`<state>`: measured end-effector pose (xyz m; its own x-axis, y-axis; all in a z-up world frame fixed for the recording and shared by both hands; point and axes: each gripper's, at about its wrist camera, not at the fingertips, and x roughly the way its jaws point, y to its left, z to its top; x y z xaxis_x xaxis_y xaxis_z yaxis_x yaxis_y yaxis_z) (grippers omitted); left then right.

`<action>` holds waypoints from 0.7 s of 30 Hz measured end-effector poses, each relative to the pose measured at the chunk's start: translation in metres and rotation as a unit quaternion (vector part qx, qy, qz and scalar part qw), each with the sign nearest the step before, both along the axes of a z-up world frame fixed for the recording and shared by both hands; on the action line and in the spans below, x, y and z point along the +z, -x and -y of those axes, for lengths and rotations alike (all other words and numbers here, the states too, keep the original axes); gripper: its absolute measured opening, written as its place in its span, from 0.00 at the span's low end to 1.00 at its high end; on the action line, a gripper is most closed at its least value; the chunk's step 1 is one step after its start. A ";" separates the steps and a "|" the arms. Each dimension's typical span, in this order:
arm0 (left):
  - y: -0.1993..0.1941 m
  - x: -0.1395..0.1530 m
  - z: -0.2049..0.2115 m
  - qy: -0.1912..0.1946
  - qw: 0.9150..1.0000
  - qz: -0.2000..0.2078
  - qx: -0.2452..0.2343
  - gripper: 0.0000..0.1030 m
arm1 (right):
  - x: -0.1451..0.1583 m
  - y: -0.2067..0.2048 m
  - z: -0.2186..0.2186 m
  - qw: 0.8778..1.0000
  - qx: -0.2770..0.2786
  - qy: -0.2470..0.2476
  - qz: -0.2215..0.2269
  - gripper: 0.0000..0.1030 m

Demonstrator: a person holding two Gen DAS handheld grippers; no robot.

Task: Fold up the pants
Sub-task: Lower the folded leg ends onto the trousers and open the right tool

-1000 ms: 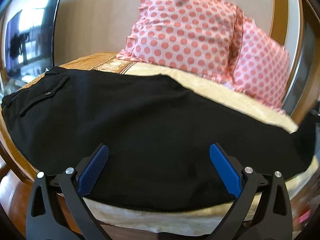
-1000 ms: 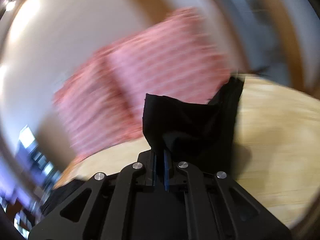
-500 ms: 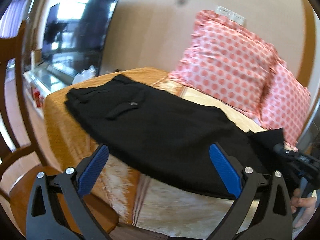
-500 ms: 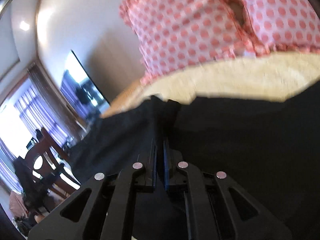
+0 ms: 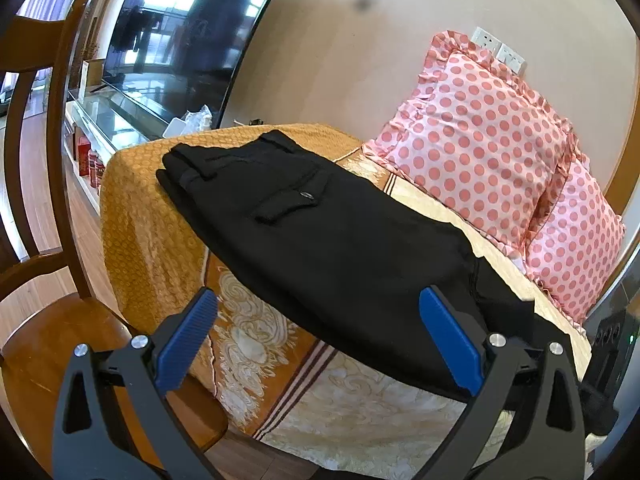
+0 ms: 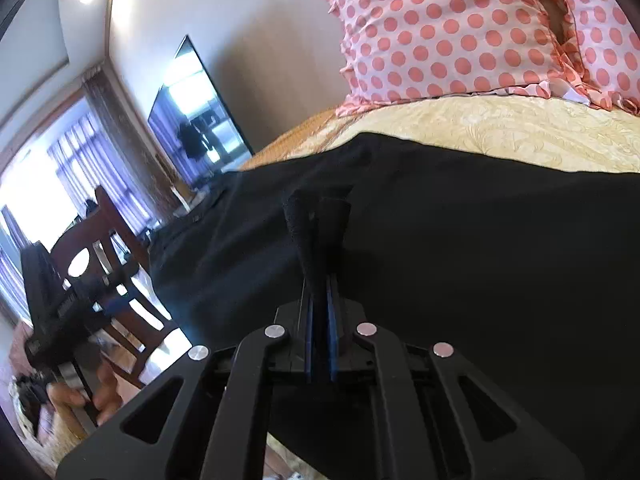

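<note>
Black pants (image 5: 320,240) are laid lengthwise across a table covered by a gold and cream patterned cloth (image 5: 132,216). In the left wrist view the waistband end is seen toward 10 o'clock, with a buttoned back pocket (image 5: 294,200) facing up; the leg end runs off toward 4 o'clock.

The left gripper (image 5: 320,344) is held with its blue pads wide apart and nothing between them; it is positioned off the near table edge, at 6 o'clock of the pants.

The right gripper (image 6: 320,300) is clamped tight on a pinched-up fold of the pants fabric (image 6: 316,224), which stands up past the fingertips at 12 o'clock. The rest of the cloth is spread flat beneath and to 3 o'clock.

Two pink polka-dot pillows (image 5: 472,144) are propped against the wall at 2 o'clock of the pants. A wooden chair (image 5: 44,184) is seen at 9 o'clock, a dark television (image 5: 180,36) at 11 o'clock.

No legible writing or brand mark can be made out on the pants or the grippers.
</note>
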<state>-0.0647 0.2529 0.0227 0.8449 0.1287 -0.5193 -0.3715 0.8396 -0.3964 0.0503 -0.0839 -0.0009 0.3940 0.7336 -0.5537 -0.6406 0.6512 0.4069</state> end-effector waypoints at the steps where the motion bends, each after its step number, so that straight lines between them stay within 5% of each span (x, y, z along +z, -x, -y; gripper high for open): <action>1: -0.001 -0.001 -0.001 0.002 1.000 -0.001 -0.001 0.98 | 0.001 0.006 -0.001 1.000 0.004 0.009 0.011 0.07; 5: -0.004 -0.005 -0.007 0.026 1.000 -0.005 -0.006 0.98 | 0.003 0.021 -0.009 0.998 0.019 0.037 0.047 0.13; 10: -0.009 -0.010 -0.016 0.059 0.998 -0.009 -0.016 0.98 | 0.011 0.034 -0.019 0.996 0.068 0.021 0.050 0.62; 12: -0.010 -0.011 -0.018 0.069 0.997 -0.008 -0.021 0.98 | 0.007 0.037 -0.025 0.995 0.084 0.026 0.050 0.70; 14: -0.013 -0.013 -0.022 0.082 0.996 -0.011 -0.027 0.98 | 0.006 0.044 -0.030 0.992 0.088 0.044 0.077 0.71; 21: -0.027 -0.020 -0.033 0.149 0.988 -0.011 -0.042 0.98 | 0.007 0.040 -0.025 0.994 0.090 0.023 0.062 0.72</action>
<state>-0.0380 0.2864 0.0030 0.8342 -0.1022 -0.5418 -0.3168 0.7154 -0.6228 0.0098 -0.0591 0.0060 0.3261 0.7734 -0.5436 -0.7923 0.5373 0.2892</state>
